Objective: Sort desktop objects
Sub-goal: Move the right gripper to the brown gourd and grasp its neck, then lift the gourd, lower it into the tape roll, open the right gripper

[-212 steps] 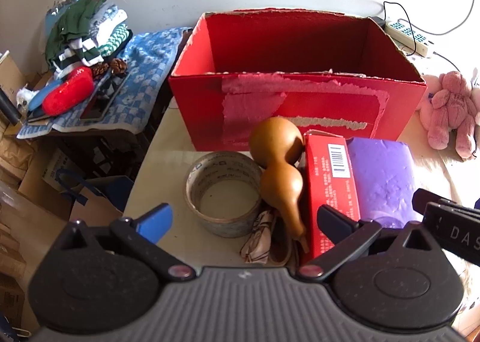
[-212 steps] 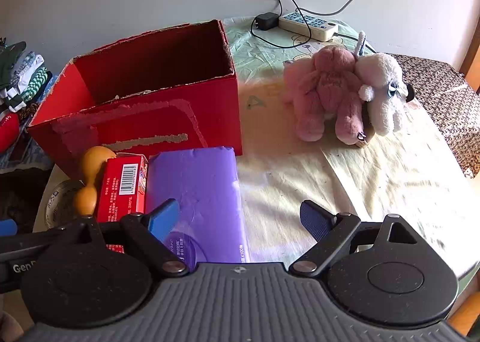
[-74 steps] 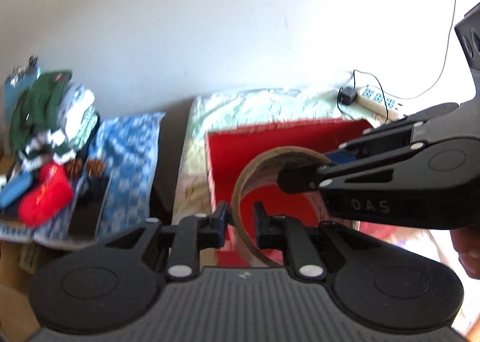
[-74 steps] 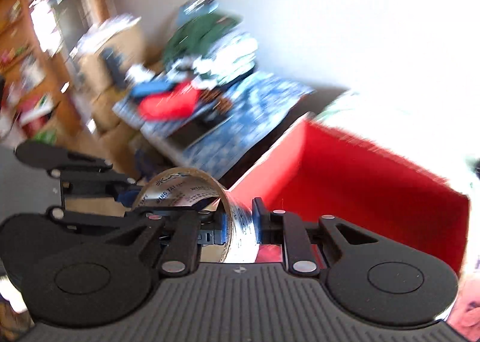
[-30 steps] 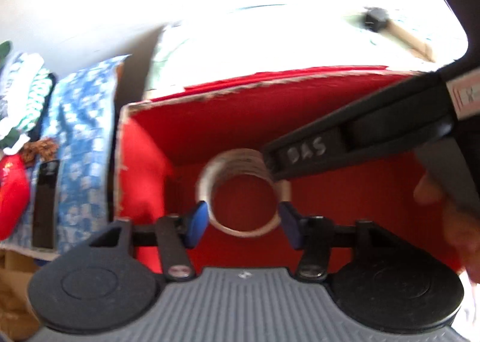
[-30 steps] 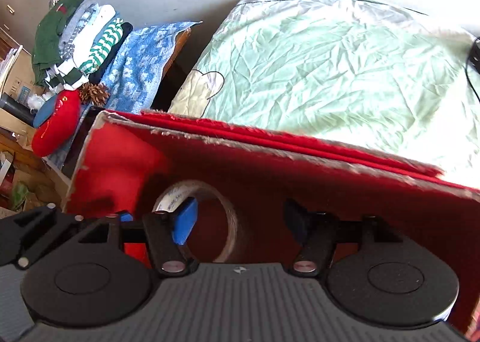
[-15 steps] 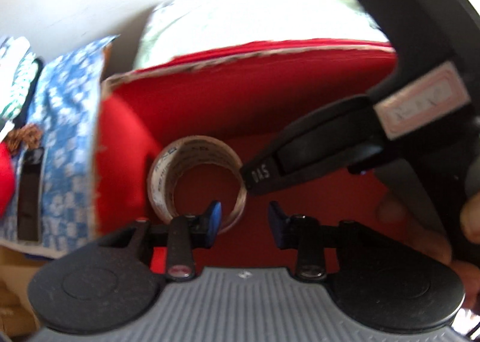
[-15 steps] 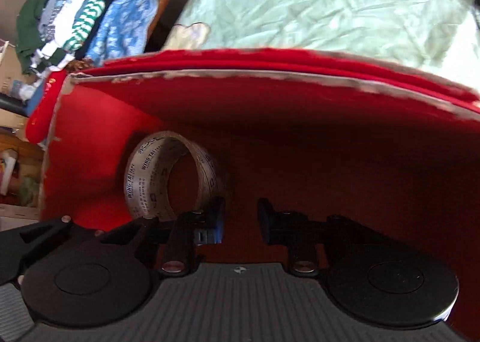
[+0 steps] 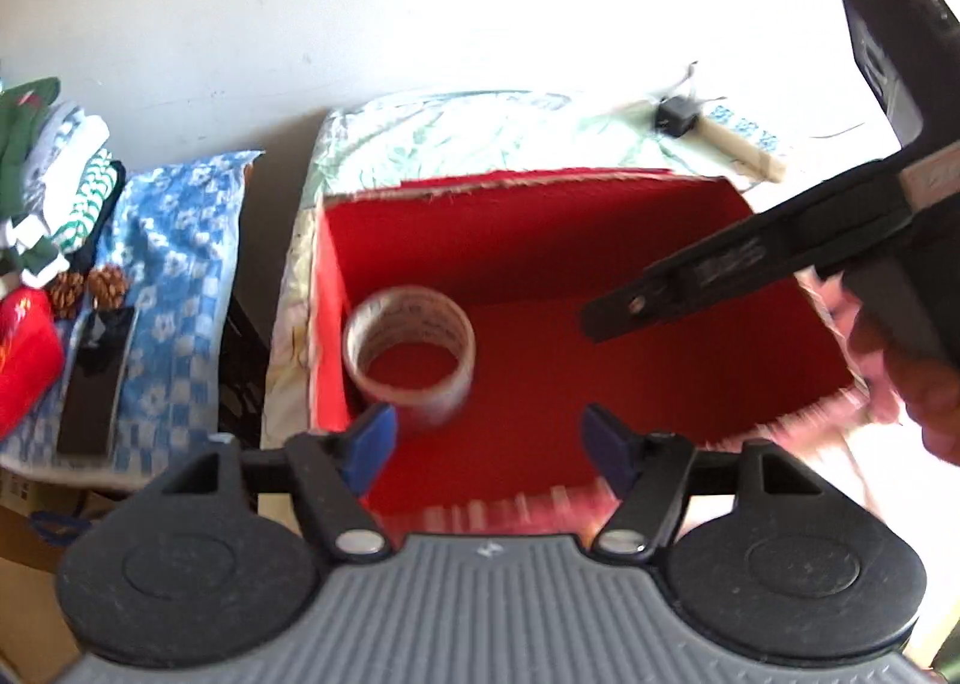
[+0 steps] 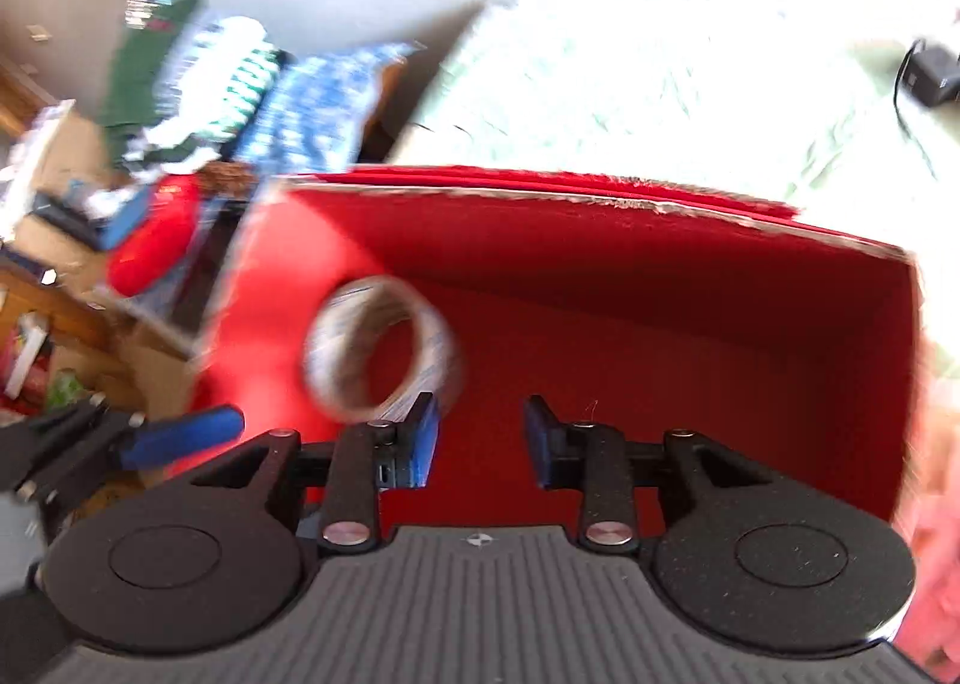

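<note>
A roll of clear packing tape [image 9: 411, 357] lies flat on the floor of the red cardboard box [image 9: 540, 228], against its left wall. My left gripper [image 9: 486, 441] hangs above the box's near side, open, with nothing between its blue pads. In the right wrist view the tape roll [image 10: 381, 348] is blurred in the left part of the red box [image 10: 630, 270]. My right gripper [image 10: 480, 438] is over the box, open and holding nothing. The right gripper's black body [image 9: 780, 252] crosses the upper right of the left wrist view, held by a hand [image 9: 924, 384].
A pale green cloth [image 9: 480, 126] covers the table behind the box, with a power strip [image 9: 732, 138] and a black plug [image 9: 675, 114] on it. Left of the table, a blue checked cloth [image 9: 174, 264] carries folded clothes, pine cones, a red pouch and a dark phone. Something pink [image 10: 930, 504] shows right of the box.
Both grippers carried the tape roll into the red box and let it go. Both have since risen and opened wider; the roll has settled flat by the left wall.
</note>
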`<move>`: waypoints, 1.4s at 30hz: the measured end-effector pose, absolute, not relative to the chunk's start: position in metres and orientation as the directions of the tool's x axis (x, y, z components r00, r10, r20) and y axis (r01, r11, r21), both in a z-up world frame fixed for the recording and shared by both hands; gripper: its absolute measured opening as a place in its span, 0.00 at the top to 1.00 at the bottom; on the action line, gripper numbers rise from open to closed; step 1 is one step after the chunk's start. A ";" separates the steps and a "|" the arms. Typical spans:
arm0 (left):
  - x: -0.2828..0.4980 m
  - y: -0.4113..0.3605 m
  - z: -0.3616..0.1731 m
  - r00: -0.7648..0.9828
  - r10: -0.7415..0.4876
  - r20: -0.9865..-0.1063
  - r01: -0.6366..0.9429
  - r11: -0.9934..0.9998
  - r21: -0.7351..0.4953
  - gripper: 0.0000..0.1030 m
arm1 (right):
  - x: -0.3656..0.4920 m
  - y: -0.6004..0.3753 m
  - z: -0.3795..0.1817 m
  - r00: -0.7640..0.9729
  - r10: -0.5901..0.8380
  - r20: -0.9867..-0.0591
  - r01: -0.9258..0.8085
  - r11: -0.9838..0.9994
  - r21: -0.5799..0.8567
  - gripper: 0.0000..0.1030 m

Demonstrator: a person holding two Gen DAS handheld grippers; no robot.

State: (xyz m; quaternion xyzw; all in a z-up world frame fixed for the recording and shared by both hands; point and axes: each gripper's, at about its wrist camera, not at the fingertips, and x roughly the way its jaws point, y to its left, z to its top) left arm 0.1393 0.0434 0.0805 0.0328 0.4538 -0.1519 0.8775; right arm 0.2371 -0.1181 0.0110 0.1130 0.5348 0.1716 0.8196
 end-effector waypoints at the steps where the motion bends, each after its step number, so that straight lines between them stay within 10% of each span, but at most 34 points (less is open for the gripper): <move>1: 0.125 0.046 0.082 0.539 -0.256 -0.802 0.305 0.947 -0.097 0.27 | 0.225 -0.120 0.020 0.377 0.415 -0.828 -0.185 0.910 0.371 0.66; 11: 0.054 0.061 0.013 0.383 -0.399 -0.833 0.313 0.905 -0.289 0.27 | 0.139 -0.085 0.026 0.280 0.520 -0.807 -0.262 0.850 0.457 0.66; 28: 0.058 0.064 -0.017 0.312 -0.494 -0.812 0.264 0.866 -0.426 0.43 | 0.120 -0.028 -0.011 0.218 0.278 -0.936 -0.162 0.956 0.246 0.67; 33: 0.059 0.060 -0.024 0.296 -0.492 -0.819 0.265 0.866 -0.425 0.62 | 0.125 -0.024 -0.022 0.191 0.268 -0.944 -0.148 0.959 0.242 0.66; 42: 0.039 0.057 -0.001 0.351 -0.465 -0.813 0.335 0.873 -0.355 0.62 | 0.111 -0.039 -0.021 0.218 0.338 -0.916 -0.073 0.941 0.330 0.65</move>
